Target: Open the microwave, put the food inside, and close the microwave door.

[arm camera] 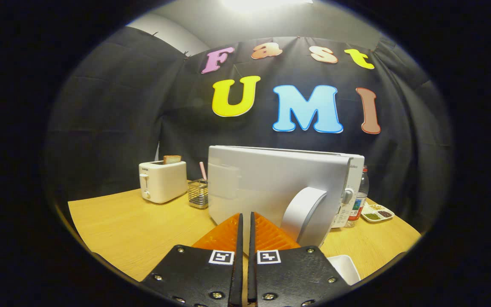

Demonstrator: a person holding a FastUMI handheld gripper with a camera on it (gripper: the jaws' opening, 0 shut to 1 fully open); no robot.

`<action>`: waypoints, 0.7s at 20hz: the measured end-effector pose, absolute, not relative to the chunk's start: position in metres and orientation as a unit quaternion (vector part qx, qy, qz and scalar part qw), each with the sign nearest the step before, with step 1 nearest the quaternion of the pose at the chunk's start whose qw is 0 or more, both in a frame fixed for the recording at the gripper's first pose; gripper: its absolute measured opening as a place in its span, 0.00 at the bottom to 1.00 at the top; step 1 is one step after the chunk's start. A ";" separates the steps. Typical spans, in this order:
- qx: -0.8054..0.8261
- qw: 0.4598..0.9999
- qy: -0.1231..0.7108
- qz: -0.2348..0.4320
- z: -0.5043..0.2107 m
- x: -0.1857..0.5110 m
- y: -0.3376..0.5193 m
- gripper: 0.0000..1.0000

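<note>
Microwave door (pixel 271 183) stands swung partway, face to me, handle (pixel 307 215) just ahead-right of my tips. My gripper (pixel 245 221) is pinched nearly closed, holding nothing, prob. to nudge the door. White dish (pixel 345 266) beside my fingers; toaster (pixel 162 181) further off on table (pixel 134 230).

I'm in a cloth-walled demo booth staged as a kitchen: microwave (pixel 271 187), toaster (pixel 162 181) and utensil basket (pixel 197 194) on a wooden table (pixel 134 230).
</note>
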State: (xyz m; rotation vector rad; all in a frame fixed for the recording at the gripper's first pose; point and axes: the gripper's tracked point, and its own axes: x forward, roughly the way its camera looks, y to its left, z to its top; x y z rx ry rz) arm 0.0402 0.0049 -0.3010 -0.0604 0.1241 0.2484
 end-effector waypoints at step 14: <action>-0.024 0.996 0.081 0.007 -0.294 0.182 -0.068 0.05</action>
